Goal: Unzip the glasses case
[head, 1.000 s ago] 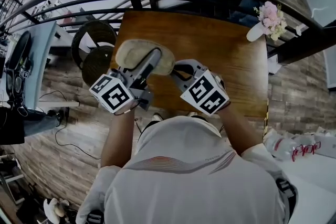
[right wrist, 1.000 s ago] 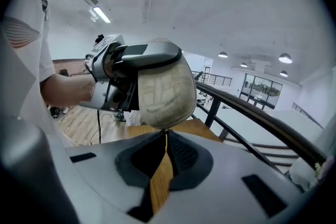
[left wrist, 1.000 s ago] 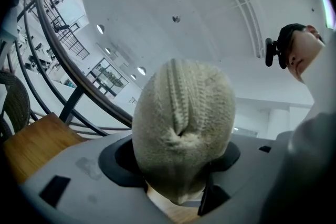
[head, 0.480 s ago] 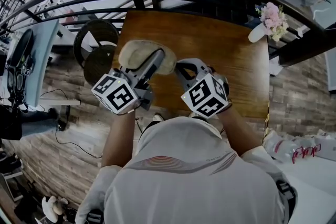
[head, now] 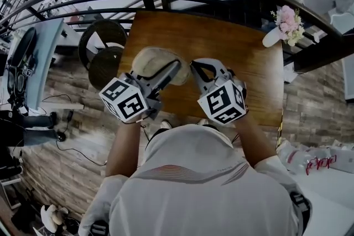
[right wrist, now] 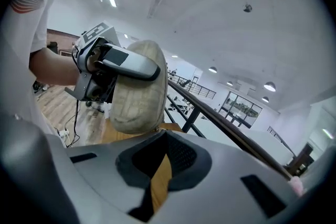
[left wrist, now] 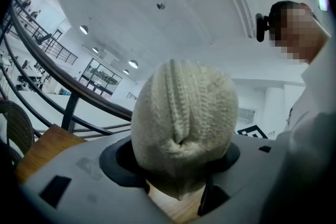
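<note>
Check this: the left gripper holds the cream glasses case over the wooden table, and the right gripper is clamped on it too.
Wrong about the right gripper: its jaws are shut on nothing, with the glasses case beyond them, as the right gripper view shows. The left gripper does hold it over the wooden table.

The left gripper [head: 166, 72] hides part of the glasses case [head: 148, 61] from overhead

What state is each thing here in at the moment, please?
glasses case: held above the table, zip apparently closed.
left claw: clamped across the glasses case.
right claw: shut, empty, beside the case.
</note>
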`<move>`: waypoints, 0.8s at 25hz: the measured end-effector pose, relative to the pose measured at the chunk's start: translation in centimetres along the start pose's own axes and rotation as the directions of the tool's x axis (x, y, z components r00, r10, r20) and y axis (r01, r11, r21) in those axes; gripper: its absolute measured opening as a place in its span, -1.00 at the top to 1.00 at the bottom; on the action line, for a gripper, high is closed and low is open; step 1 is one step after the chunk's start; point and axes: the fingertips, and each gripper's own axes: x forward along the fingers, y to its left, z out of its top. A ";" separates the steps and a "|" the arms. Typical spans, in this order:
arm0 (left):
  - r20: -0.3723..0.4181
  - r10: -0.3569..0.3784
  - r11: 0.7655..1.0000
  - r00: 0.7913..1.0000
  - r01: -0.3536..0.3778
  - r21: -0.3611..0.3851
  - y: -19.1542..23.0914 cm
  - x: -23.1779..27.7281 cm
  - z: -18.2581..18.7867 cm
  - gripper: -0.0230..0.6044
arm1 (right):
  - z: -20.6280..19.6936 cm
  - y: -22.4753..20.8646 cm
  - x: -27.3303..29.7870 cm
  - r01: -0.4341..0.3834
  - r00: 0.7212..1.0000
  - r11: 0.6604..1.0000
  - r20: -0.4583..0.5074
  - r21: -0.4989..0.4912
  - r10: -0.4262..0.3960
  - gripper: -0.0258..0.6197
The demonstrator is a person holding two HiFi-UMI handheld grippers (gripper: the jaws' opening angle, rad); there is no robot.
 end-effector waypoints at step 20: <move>-0.345 -0.053 0.982 0.937 0.111 0.153 -2.3 0.2 -4.7 0.01 | 1.9 0.8 -1.6 0.006 0.993 0.997 0.114 -0.071 0.003 0.77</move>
